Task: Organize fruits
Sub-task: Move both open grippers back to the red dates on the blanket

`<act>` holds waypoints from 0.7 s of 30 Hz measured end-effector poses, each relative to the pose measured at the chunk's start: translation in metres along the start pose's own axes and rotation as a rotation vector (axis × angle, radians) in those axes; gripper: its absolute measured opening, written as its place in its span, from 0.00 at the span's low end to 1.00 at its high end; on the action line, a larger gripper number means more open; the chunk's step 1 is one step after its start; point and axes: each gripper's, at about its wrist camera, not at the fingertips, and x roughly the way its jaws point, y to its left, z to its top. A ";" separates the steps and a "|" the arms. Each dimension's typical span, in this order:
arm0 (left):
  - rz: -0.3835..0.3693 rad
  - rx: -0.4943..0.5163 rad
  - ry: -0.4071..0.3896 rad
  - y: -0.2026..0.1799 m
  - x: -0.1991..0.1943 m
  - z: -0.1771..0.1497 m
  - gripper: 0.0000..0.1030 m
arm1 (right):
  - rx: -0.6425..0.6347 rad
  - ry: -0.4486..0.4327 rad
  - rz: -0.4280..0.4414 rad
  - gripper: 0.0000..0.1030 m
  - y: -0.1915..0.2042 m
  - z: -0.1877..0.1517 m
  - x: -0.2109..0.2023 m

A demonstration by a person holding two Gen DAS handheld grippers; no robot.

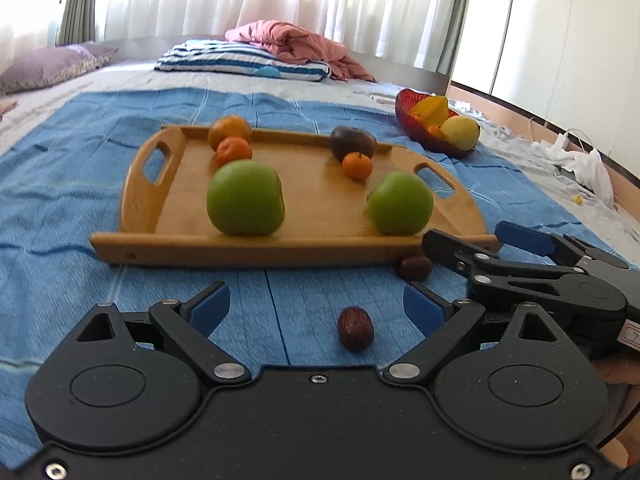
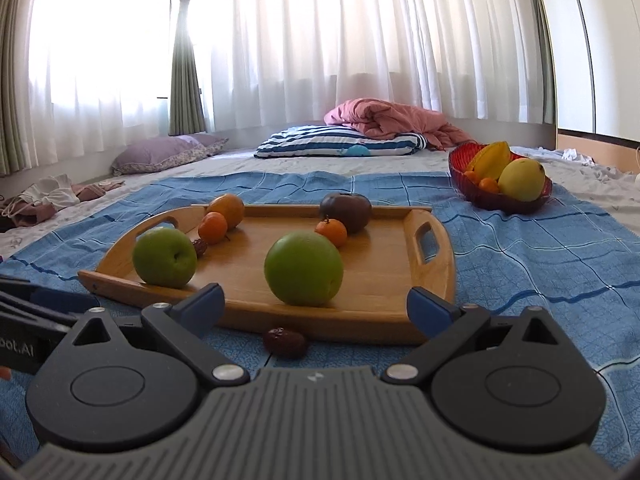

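My left gripper (image 1: 316,304) is open low over the blue cloth, with a dark red date (image 1: 355,328) lying loose between its fingers. A second date (image 1: 414,267) lies against the wooden tray's (image 1: 192,248) front rim. My right gripper (image 1: 466,234) comes in from the right beside it, open. In the right wrist view that gripper (image 2: 316,304) stands open over the same date (image 2: 285,342). The tray (image 2: 436,280) holds two green apples (image 2: 303,268) (image 2: 165,257), small oranges (image 2: 331,232), a dark fruit (image 2: 346,210) and a small date (image 2: 200,247).
A red bowl (image 2: 460,164) with a starfruit, a yellow fruit and small oranges sits on the cloth at the back right. Folded bedding (image 2: 340,140) and a pillow (image 2: 160,156) lie behind the tray. White clothes (image 1: 576,164) lie at the right edge.
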 end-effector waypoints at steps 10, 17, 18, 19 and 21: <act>0.023 0.029 0.016 -0.005 0.008 -0.011 0.85 | 0.010 0.047 0.008 0.90 -0.001 -0.009 0.010; 0.053 0.040 0.013 -0.011 0.016 -0.016 0.76 | -0.013 0.075 -0.002 0.87 0.002 -0.013 0.015; 0.058 0.044 0.011 -0.012 0.016 -0.016 0.75 | -0.014 0.080 -0.003 0.86 0.002 -0.013 0.015; 0.063 0.049 0.010 -0.013 0.017 -0.016 0.72 | -0.015 0.087 -0.006 0.85 0.003 -0.014 0.016; 0.082 0.059 0.009 -0.015 0.018 -0.016 0.66 | -0.016 0.095 -0.008 0.84 0.003 -0.014 0.017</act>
